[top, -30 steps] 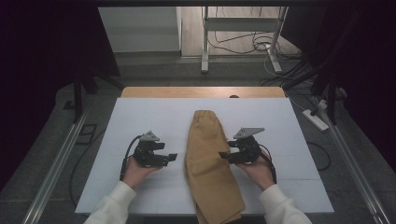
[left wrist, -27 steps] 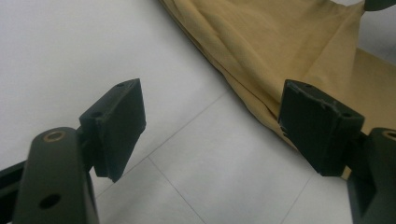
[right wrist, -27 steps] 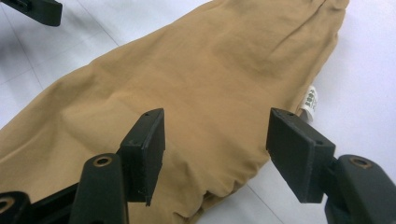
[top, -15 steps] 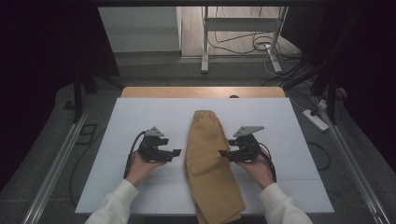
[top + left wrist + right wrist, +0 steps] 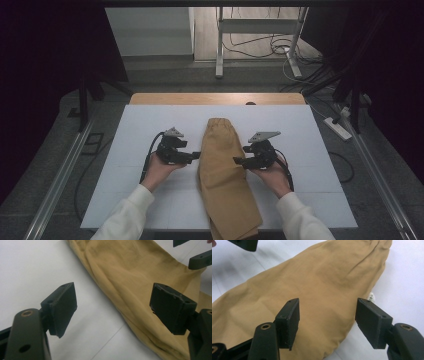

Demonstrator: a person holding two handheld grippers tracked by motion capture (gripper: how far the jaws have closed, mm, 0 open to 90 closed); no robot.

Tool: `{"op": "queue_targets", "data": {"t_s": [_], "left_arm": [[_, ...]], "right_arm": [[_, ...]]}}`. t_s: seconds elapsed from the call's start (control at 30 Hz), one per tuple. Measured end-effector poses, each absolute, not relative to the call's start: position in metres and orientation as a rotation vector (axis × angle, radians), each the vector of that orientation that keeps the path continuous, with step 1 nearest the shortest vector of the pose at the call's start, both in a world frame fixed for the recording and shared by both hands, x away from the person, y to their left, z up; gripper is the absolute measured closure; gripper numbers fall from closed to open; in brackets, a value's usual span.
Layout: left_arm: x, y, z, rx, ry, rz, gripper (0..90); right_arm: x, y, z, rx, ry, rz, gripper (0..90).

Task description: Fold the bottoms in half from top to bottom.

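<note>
White table (image 5: 135,150) (tan garment (image 5: 225,175) atop)

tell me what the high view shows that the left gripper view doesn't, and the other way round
High view alone: the whole tan folded garment lengthwise on the white table, both hands in white sleeves, the floor and cables beyond.

Left gripper view alone: a close look at the left gripper's open pads, nothing between them, straddling the garment's rumpled left edge.

Shared: the garment, the white surface, and the right gripper at the far side of the cloth.
</note>
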State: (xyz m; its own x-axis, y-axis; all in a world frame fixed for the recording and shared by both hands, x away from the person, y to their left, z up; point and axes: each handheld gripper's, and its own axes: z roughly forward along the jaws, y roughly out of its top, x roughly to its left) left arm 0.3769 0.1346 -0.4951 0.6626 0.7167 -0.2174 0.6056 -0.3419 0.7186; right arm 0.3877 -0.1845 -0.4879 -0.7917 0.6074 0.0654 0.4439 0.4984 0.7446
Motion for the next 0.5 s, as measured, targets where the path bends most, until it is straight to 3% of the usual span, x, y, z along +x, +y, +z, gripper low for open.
{"op": "queue_targets", "data": {"t_s": [0.5], "left_arm": [[0.401, 0.122, -0.493, 2.058, 1.041, 0.174, 21.3]], "right_arm": [[0.406, -0.183, -0.488, 0.925, 2.521, 1.165, 35.8]]}}
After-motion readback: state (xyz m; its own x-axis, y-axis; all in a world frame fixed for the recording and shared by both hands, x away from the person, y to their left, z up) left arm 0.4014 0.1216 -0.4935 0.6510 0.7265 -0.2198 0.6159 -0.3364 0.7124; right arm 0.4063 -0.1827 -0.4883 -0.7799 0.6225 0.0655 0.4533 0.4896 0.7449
